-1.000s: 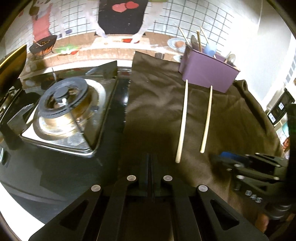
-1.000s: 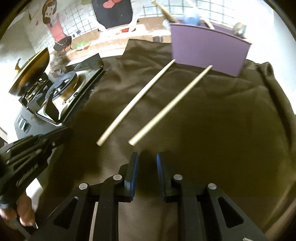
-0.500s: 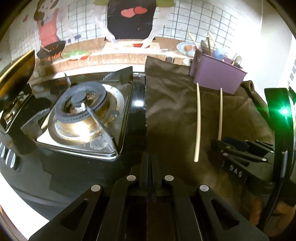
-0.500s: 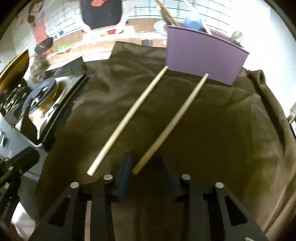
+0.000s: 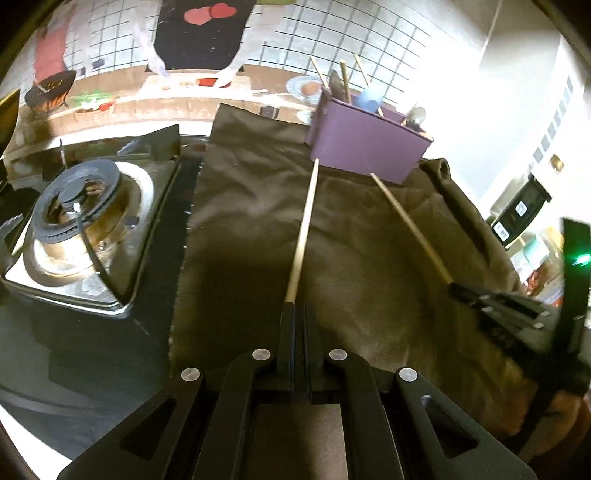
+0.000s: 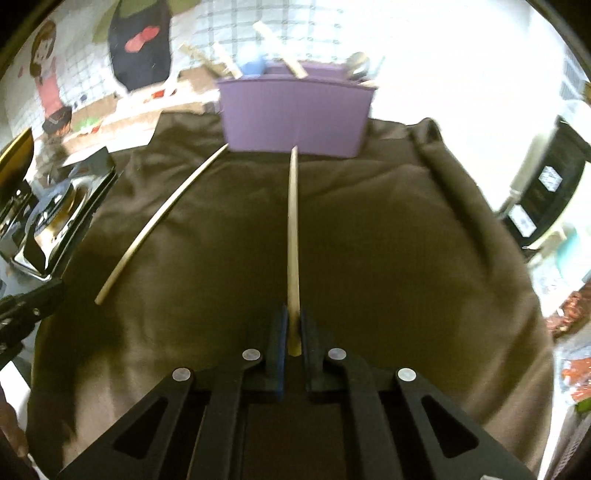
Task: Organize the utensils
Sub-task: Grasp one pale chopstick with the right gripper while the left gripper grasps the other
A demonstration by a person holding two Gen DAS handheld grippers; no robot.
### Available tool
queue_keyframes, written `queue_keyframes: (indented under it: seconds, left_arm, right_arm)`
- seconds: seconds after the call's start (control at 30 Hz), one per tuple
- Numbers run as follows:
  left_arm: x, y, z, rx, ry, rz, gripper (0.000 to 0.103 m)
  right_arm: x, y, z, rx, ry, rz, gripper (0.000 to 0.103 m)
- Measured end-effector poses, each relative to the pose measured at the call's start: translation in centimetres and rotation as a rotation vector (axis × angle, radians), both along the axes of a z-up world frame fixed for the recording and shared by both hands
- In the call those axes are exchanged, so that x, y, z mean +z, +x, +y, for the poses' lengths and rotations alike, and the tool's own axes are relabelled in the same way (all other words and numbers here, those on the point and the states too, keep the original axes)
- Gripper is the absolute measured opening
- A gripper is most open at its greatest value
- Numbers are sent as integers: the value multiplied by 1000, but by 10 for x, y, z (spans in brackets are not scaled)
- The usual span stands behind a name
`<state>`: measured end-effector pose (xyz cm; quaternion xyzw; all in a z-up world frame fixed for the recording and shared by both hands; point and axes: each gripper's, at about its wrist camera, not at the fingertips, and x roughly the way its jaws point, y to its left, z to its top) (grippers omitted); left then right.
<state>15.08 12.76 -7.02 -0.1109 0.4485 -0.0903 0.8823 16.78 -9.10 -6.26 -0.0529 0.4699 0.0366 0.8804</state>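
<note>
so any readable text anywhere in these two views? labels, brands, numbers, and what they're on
None legible.
White labels on the black device at far right: code-like print, too small and blurred to read in either view.
Wall poster: cartoon figures and red hearts only, no words visible.
Purple box: plain front, no print showing.
</note>
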Motion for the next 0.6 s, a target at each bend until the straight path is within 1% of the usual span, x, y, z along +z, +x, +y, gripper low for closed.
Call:
queue_keyframes:
  seconds: [0.1, 0.17, 0.27, 0.4, 0.47, 0.6]
  left_arm:
    - [-5, 7, -10, 5, 37, 7, 4]
    - [-11, 14, -18, 20, 88, 15, 4]
    - [-20, 21, -24, 34, 122, 48, 4]
    - [-26, 23, -29, 53, 113, 65, 4]
    - [-30, 25, -29, 69, 84, 85, 4]
    - [-30, 27, -28, 95, 37, 81, 4]
  right_arm:
    - [9, -3, -18, -15, 14, -18, 6]
    - [16, -4, -29, -23, 27, -30, 6]
    - [24, -6, -40, -21, 43, -47, 6]
    - [32, -8, -52, -9, 55, -61, 6]
    - [33, -7, -54, -1, 59, -62, 6]
    - [34, -4, -59, 25, 57, -70, 6]
